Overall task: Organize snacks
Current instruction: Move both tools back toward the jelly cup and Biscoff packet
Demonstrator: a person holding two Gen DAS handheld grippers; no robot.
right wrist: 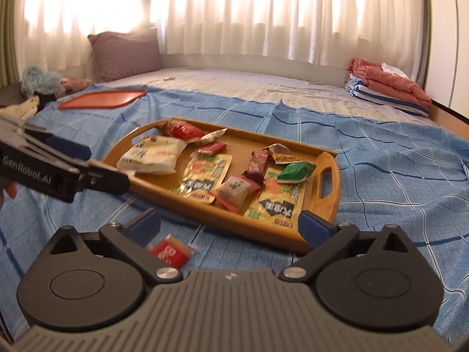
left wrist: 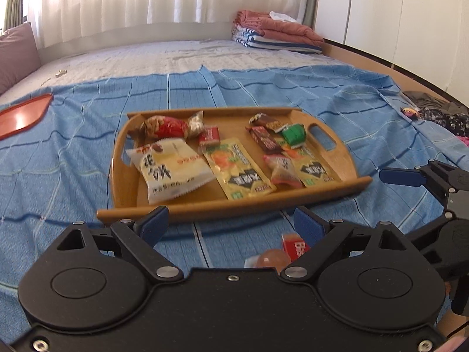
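Both grippers tilt downward, side by side. The left gripper (left wrist: 231,226) stands with jaws spread wide, nothing between them. The right gripper (right wrist: 231,228) gapes likewise, empty.

We've got a blue checked bedsheet (left wrist: 88,152), tan wooden tray (left wrist: 346,161), one green snack (left wrist: 294,135), orange-red tray (right wrist: 99,99).

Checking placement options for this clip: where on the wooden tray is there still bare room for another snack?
The wooden tray has bare wood along its far side, between the small red packet and the brown chocolate bar, and at the near left corner beside the white pastry bag. The right half is crowded, wrappers overlapping.
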